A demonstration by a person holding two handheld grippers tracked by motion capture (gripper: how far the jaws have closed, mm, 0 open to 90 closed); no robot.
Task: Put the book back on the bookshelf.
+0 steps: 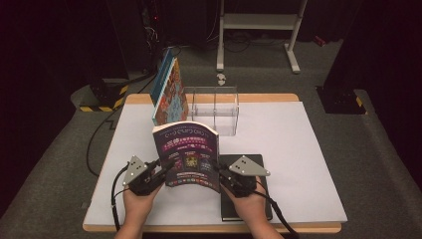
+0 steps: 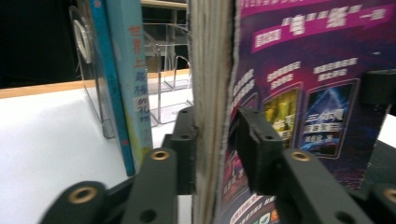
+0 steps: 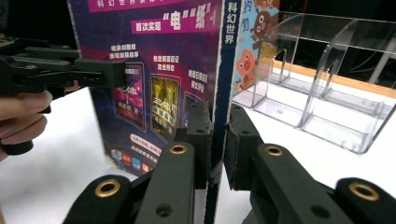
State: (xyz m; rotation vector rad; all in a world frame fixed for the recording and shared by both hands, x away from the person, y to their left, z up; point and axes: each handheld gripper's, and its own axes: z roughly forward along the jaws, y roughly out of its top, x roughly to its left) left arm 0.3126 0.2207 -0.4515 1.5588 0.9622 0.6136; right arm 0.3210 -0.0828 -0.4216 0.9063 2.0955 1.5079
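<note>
Purple magazine being stood upright, on its way to the clear rack

The person is holding the glossy purple paperback magazine (image 1: 186, 155) on end between both tools: the right gripper (image 3: 217, 140) is clamping its spine edge tight, while the left gripper (image 2: 217, 149) is sitting part-open around the page edge, one pad touching and the other standing off the cover. Beyond the fingertips the clear acrylic divider rack (image 1: 213, 108) is waiting, with a blue picture book (image 1: 168, 92) already standing at its end; a black book (image 1: 259, 191) is lying flat under the right gripper, not yet shelved.
</note>
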